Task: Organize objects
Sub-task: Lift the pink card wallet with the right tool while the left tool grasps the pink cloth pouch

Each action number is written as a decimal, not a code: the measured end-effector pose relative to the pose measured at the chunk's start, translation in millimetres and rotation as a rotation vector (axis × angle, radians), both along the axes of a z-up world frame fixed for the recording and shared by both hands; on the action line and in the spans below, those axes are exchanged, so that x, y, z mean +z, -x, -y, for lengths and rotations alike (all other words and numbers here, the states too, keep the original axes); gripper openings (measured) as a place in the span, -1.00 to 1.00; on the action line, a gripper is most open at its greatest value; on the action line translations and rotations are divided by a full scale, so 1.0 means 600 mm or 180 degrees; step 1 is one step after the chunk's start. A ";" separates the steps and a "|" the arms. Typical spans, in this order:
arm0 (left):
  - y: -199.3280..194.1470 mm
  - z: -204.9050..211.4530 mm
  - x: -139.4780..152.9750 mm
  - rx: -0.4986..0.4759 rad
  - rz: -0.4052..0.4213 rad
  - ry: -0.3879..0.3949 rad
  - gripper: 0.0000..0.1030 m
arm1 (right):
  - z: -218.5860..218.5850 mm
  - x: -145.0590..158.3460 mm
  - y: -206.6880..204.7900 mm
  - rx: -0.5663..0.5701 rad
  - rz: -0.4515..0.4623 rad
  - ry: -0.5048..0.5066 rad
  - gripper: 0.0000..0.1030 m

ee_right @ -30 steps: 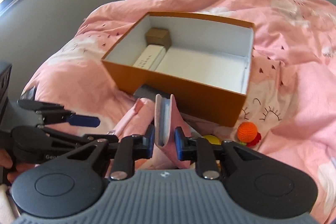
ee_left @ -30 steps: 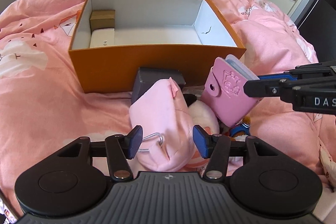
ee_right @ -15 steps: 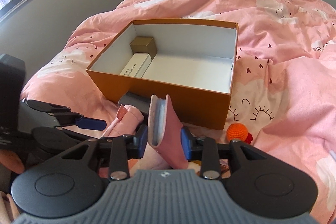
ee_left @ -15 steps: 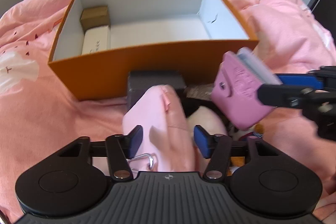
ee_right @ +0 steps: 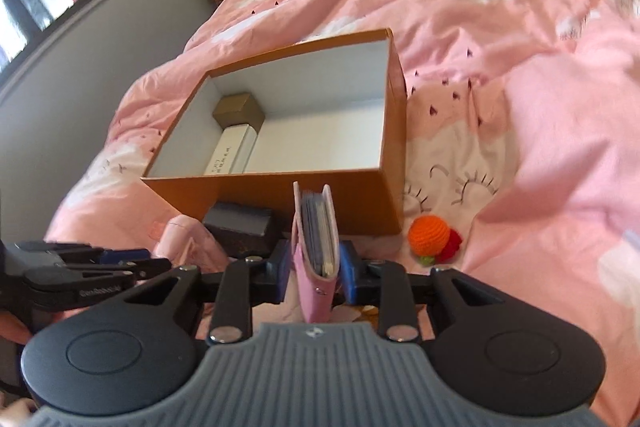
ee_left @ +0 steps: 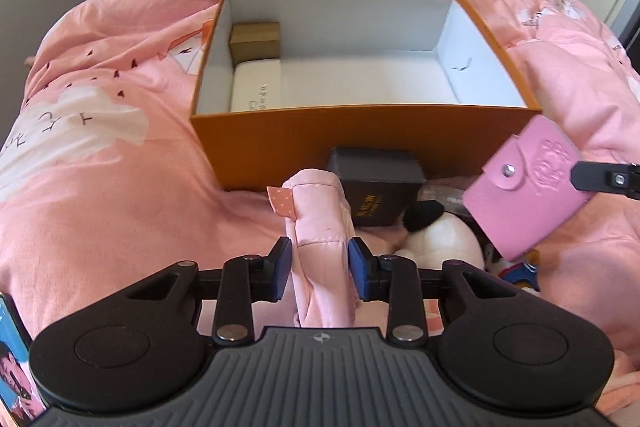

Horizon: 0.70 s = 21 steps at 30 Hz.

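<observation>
Left claw [ee_left: 320, 263]: pinching pink pouch [ee_left: 320, 227], just before orange box [ee_left: 320, 151].
Right claw [ee_right: 314, 269]: pinching pink card wallet [ee_right: 316, 247], held upright before box's front wall.

We see an open box [ee_left: 360, 147] on the quilt [ee_left: 100, 167], and in its left end lie two smaller boxes: a cube-shaped box [ee_left: 255, 37] in the far corner and a long flat box [ee_left: 256, 87] just in front of it, touching. Against the open box's near wall stands a dark case [ee_left: 376, 183]. Just before that case we find a fabric pouch [ee_left: 320, 227] on the left and a plush toy [ee_left: 440, 239] on the right. A card holder [ee_left: 524, 187] sits right of the case, above the toy. A crocheted ball [ee_right: 430, 237] lies on the quilt beside the open box's near right corner.
</observation>
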<state>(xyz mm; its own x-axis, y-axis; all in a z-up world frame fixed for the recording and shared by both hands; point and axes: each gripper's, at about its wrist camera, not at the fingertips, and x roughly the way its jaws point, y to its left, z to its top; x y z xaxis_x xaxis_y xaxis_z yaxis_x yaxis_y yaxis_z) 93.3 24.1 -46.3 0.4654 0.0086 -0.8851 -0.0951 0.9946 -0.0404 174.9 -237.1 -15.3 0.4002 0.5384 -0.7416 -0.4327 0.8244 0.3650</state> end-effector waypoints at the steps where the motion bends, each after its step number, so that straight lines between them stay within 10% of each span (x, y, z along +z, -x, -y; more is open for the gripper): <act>1: 0.000 -0.002 -0.001 0.0007 -0.0007 0.0011 -0.20 | 0.004 -0.004 -0.002 -0.0031 -0.0051 -0.0054 -0.31; 11: -0.008 -0.009 -0.009 -0.0050 -0.0090 -0.0148 0.19 | -0.039 -0.062 0.007 -0.0065 -0.0101 0.0404 0.03; 21: -0.024 -0.005 -0.008 -0.0146 -0.0095 0.0090 0.24 | 0.002 -0.122 -0.020 -0.0518 -0.0817 0.0335 0.25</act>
<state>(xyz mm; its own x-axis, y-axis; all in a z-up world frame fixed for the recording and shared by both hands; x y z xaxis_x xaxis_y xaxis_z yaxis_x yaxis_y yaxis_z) 107.7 27.4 -50.8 0.4381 -0.0374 -0.8981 -0.0510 0.9965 -0.0664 187.1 -238.4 -88.7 0.2673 0.3976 -0.8777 -0.1967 0.9142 0.3542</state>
